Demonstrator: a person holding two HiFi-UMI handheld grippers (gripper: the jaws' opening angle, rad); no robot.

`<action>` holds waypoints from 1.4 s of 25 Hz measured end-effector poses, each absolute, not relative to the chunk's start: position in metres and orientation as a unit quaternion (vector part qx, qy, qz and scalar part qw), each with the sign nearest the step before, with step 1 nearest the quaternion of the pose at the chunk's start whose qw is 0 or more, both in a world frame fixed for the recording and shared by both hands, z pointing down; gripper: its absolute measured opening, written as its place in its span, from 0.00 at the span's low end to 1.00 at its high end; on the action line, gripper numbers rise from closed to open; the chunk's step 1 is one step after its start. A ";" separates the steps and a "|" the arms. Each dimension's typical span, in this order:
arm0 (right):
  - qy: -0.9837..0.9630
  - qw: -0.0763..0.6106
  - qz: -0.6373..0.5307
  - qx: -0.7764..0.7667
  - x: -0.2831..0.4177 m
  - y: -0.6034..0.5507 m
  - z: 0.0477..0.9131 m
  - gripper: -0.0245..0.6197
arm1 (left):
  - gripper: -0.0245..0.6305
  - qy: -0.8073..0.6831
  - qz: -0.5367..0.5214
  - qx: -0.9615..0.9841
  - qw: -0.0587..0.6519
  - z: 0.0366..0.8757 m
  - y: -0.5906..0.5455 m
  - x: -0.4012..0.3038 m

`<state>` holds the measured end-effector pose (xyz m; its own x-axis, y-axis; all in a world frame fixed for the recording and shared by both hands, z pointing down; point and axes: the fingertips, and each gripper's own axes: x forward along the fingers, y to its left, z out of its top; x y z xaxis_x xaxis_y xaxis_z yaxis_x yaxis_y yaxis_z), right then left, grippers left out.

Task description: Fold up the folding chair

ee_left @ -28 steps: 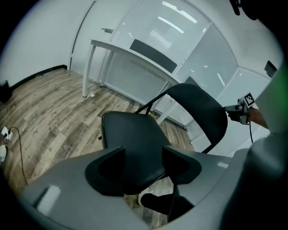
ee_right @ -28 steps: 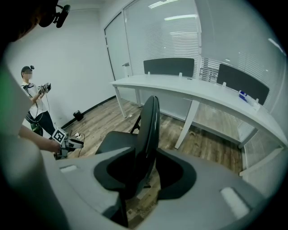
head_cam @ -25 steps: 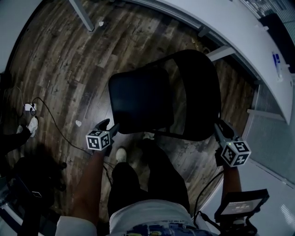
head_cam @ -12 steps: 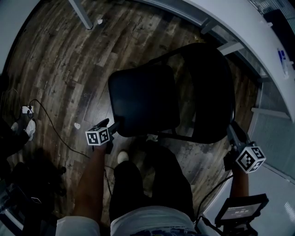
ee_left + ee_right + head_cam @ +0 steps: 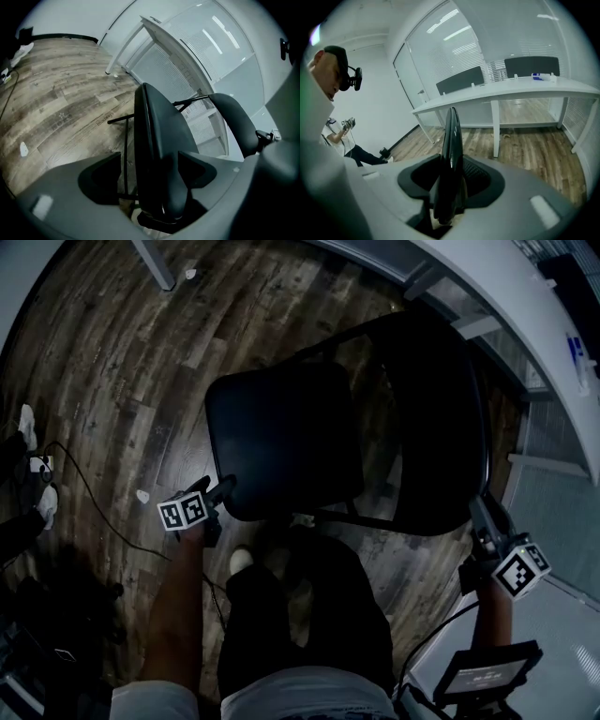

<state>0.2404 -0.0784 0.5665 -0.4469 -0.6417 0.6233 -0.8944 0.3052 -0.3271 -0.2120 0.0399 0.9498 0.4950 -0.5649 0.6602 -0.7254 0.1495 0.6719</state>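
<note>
While the left gripper [image 5: 217,493] sits at the near left corner of the seat [image 5: 281,442], its jaws have just been opening. The seat's edge runs between them. I see a clear gap on one side, so I log this claw as released, not clamping. In the left gripper view the seat [image 5: 161,140] fills the space between the jaws edge-on.

The right gripper [image 5: 481,513] is at the near right corner of the backrest [image 5: 441,465]. In the right gripper view the thin dark edge of the backrest [image 5: 451,154] stands upright between the jaws, and both pads press on it. I log this claw as grasping the backrest.

The folding chair [image 5: 427,381] stands unfolded on the wooden floor [image 5: 122,381], directly in front of the operator's legs [image 5: 300,615], with the seat to the left of the backrest in the head view. A white desk [image 5: 487,287] curves behind the chair. A dark cable [image 5: 103,512] trails across the floor to the left.
</note>
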 end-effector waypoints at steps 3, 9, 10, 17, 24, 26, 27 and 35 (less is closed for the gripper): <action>-0.783 0.176 0.345 0.487 0.242 -0.077 0.568 0.25 | 0.66 -0.487 0.043 0.641 0.591 0.959 0.040 -0.208; -0.786 0.153 0.359 0.480 0.243 -0.077 0.569 0.25 | 0.67 -0.451 -0.053 0.638 0.622 0.966 0.031 -0.196; -0.786 0.151 0.359 0.480 0.242 -0.077 0.569 0.25 | 0.67 -0.445 -0.063 0.640 0.624 0.967 0.029 -0.193; -0.788 0.143 0.364 0.475 0.243 -0.077 0.570 0.25 | 0.67 -0.366 -0.099 0.658 0.651 0.968 0.018 -0.157; -0.797 0.128 0.365 0.464 0.240 -0.081 0.568 0.25 | 0.56 -0.343 -0.097 0.660 0.661 0.964 0.020 -0.155; -0.795 0.125 0.365 0.468 0.242 -0.083 0.567 0.25 | 0.54 -0.338 -0.104 0.658 0.665 0.962 0.022 -0.153; -0.795 0.127 0.365 0.468 0.241 -0.083 0.567 0.25 | 0.53 -0.337 -0.104 0.658 0.666 0.962 0.022 -0.153; -0.806 0.133 0.357 0.453 0.232 -0.079 0.547 0.25 | 0.46 -0.318 -0.125 0.655 0.674 0.936 0.020 -0.145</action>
